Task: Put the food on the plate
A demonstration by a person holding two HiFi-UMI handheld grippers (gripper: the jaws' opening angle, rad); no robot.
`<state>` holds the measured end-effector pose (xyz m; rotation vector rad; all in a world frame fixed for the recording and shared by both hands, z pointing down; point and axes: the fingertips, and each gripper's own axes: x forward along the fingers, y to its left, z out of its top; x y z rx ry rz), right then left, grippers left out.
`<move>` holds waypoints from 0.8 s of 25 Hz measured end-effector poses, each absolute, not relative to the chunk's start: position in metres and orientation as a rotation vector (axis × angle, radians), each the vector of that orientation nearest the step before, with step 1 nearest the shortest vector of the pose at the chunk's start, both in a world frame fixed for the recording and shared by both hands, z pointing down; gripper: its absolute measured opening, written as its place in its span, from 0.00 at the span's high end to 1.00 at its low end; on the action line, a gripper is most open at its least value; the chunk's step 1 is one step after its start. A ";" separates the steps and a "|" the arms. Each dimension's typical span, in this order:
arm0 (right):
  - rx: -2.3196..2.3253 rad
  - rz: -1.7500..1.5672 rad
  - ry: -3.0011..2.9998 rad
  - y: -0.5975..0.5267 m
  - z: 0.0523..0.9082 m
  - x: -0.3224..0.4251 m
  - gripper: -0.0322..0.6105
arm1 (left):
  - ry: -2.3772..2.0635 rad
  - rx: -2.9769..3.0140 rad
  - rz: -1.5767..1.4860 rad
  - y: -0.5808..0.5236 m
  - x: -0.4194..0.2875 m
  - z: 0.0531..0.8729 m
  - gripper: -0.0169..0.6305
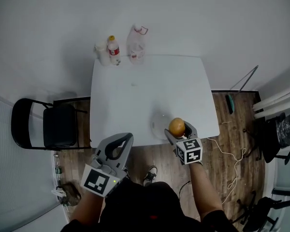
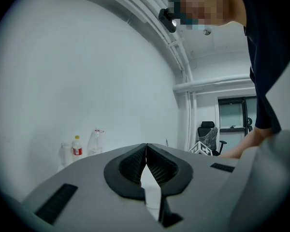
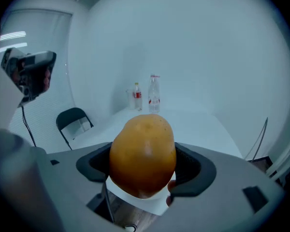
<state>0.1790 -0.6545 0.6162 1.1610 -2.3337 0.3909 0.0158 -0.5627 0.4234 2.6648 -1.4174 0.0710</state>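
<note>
An orange-brown rounded piece of food (image 1: 177,125) is clamped between the jaws of my right gripper (image 1: 179,129), which is shut on it. It hangs over the near edge of the white table (image 1: 135,100), just right of a pale white plate (image 1: 158,124). In the right gripper view the food (image 3: 142,153) fills the gap of the right gripper (image 3: 142,162). My left gripper (image 1: 120,146) is shut and holds nothing, low and in front of the table's near edge. Its jaws meet tip to tip in the left gripper view (image 2: 146,148).
Two plastic bottles (image 1: 113,50) (image 1: 137,43) and a small white container (image 1: 102,53) stand at the table's far left edge. A black folding chair (image 1: 48,124) is left of the table. An office chair (image 1: 280,134) and white cables (image 1: 232,158) are on the wooden floor to the right.
</note>
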 end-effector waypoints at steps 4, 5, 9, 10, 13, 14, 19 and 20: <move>1.113 0.523 -2.225 -0.672 0.680 0.170 0.37 | -1.426 2.616 0.088 -0.563 0.001 0.439 0.94; 1.113 0.547 -2.206 -0.676 0.692 0.167 0.37 | -1.428 2.604 0.092 -0.563 -0.002 0.442 0.94; 1.105 0.596 -2.114 -0.689 0.732 0.159 0.37 | -1.446 2.578 0.104 -0.565 -0.015 0.448 0.94; 1.103 0.605 -2.091 -0.690 0.738 0.159 0.37 | -1.454 2.572 0.108 -0.566 -0.019 0.448 0.94; 1.104 0.624 -2.033 -0.691 0.750 0.159 0.37 | -1.467 2.557 0.117 -0.568 -0.029 0.450 0.94; 1.100 0.623 -2.017 -0.692 0.754 0.159 0.37 | -1.469 2.555 0.119 -0.569 -0.032 0.451 0.94; 1.047 0.573 -1.972 -0.695 0.767 0.156 0.37 | -1.491 2.527 0.156 -0.574 -0.042 0.462 0.94; 1.038 0.571 -1.961 -0.694 0.769 0.155 0.37 | -1.500 2.514 0.163 -0.574 -0.045 0.464 0.94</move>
